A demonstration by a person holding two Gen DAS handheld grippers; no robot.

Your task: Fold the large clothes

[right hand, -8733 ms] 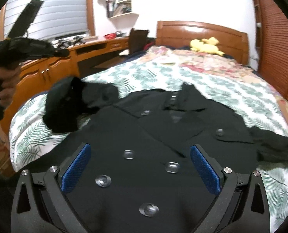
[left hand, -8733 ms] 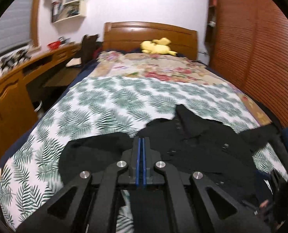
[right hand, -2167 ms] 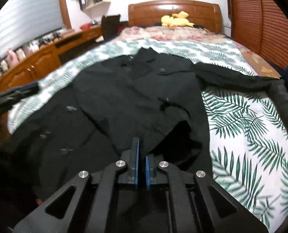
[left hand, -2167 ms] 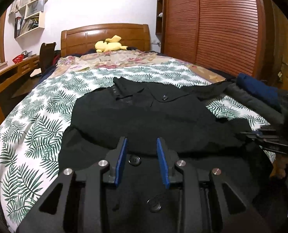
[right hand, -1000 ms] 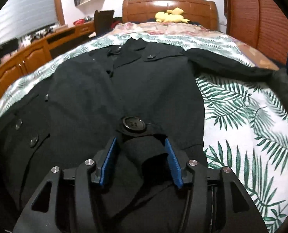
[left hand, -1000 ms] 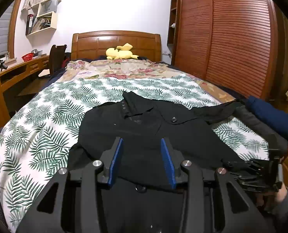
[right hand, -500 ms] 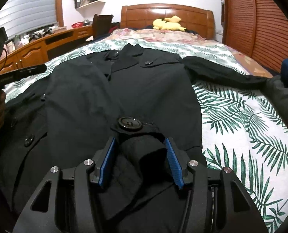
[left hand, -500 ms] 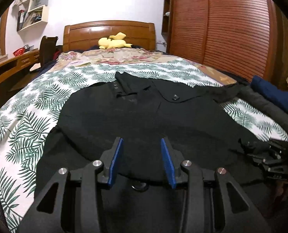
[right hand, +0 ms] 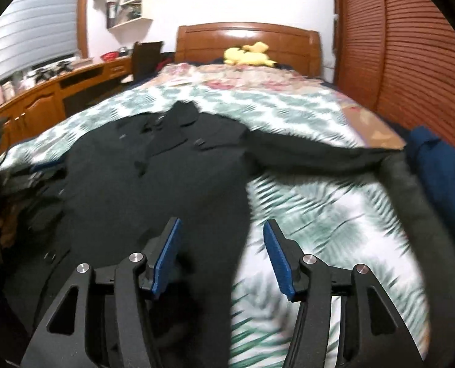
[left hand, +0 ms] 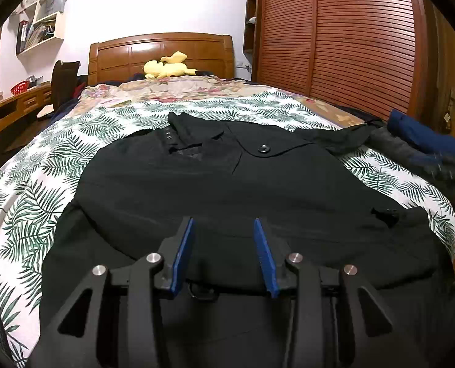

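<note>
A large black coat (left hand: 227, 184) lies front up on the palm-leaf bedcover (left hand: 28, 202), collar toward the headboard. One sleeve is folded across its body and the other sleeve (right hand: 319, 153) stretches out to the right. My left gripper (left hand: 224, 254) sits low at the coat's near end. Its blue pads (left hand: 181, 254) stand partway apart, a thick fold of black cloth fills the gap, and a button (left hand: 202, 291) shows just behind. My right gripper (right hand: 222, 259) hovers above the coat's right edge. Its jaws are opening with nothing pressed between them. That view is blurred.
A yellow plush toy (left hand: 166, 67) lies by the wooden headboard (left hand: 160, 52). Slatted wardrobe doors (left hand: 365, 46) run along the right of the bed and a wooden desk (right hand: 43, 101) along the left. Blue and grey folded clothes (left hand: 423, 141) sit at the bed's right edge.
My right gripper let go of the buttoned cuff, widened and rose away from it. My left gripper sank closer to the bed, then held still with the same fold.
</note>
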